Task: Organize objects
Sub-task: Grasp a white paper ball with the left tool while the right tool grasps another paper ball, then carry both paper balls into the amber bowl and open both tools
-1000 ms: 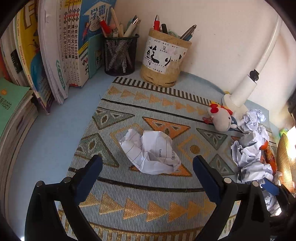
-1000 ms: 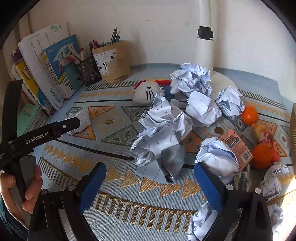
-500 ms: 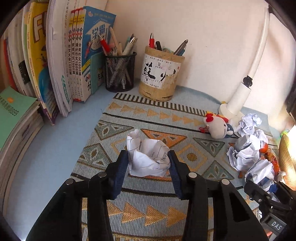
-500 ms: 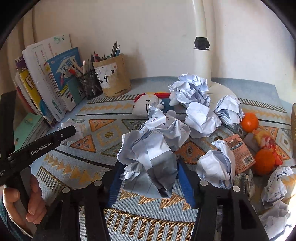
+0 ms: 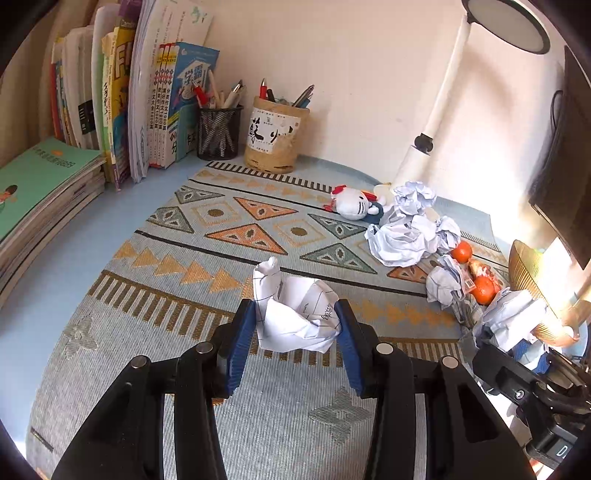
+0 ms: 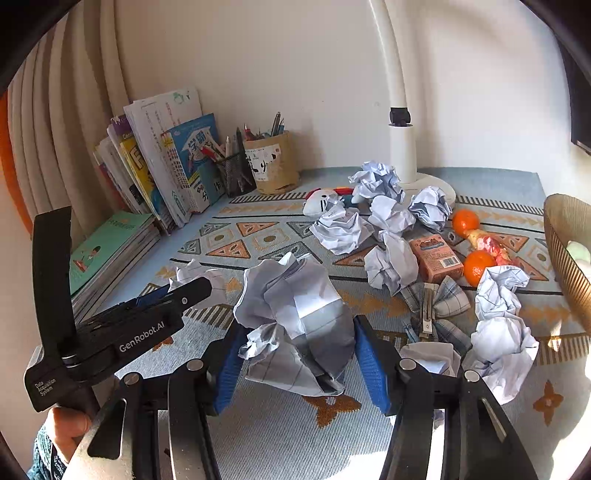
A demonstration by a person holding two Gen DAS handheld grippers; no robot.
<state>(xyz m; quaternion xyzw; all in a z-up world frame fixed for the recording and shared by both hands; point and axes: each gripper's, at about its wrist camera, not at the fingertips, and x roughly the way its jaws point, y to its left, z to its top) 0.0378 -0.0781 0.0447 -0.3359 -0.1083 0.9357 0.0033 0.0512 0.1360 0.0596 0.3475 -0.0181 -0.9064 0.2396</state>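
Each tool grips a crumpled paper ball, left tool (image 5: 295, 325) and right tool (image 6: 297, 354), lifted above the patterned mat (image 5: 184, 258), presumably for discarding.

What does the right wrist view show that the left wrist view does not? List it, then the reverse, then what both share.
Only the right wrist view shows the right gripper shut on a large paper ball, the orange carton, the plaid bow clip and the person's hand. Only the left wrist view shows the lamp head and the left gripper shut on a small paper ball head-on. Both show the books, pen holders, plush toy, oranges and patterned mat.
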